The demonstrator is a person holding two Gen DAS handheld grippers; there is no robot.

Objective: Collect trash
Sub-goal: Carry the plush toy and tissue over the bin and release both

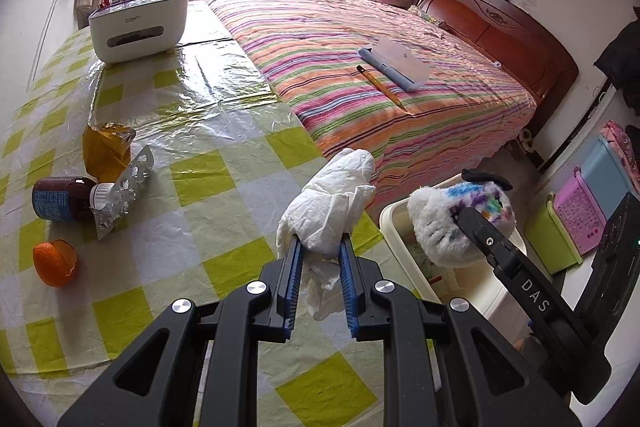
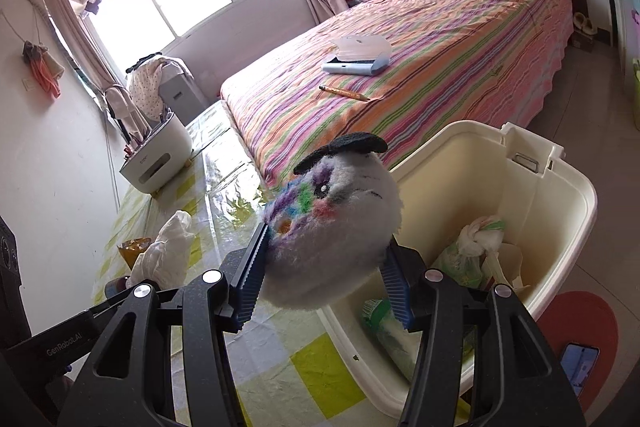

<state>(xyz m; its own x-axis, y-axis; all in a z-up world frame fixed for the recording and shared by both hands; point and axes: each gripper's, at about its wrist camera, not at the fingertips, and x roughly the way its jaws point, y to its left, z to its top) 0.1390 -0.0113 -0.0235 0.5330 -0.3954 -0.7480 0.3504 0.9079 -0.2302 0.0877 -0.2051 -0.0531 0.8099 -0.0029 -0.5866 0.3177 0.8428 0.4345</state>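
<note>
My left gripper (image 1: 320,247) is shut on a crumpled white tissue (image 1: 332,203), held above the checked tablecloth (image 1: 224,179) near the table's right edge. My right gripper (image 2: 326,259) is shut on a round white plush ball (image 2: 332,223) with coloured patches and a black felt brow; the same plush ball (image 1: 452,219) shows in the left wrist view, over the cream bin (image 1: 404,231). In the right wrist view the cream bin (image 2: 560,211) stands on the floor beside the table, just right of the plush, with bagged rubbish inside. The held tissue (image 2: 164,251) appears at left there.
On the table lie a brown bottle (image 1: 64,203), an empty pill blister (image 1: 124,191), a yellow wrapper (image 1: 106,151) and an orange peel (image 1: 56,263). A white desk organiser (image 1: 138,23) stands at the far end. The striped bed (image 1: 360,67) carries a pencil and a blue case.
</note>
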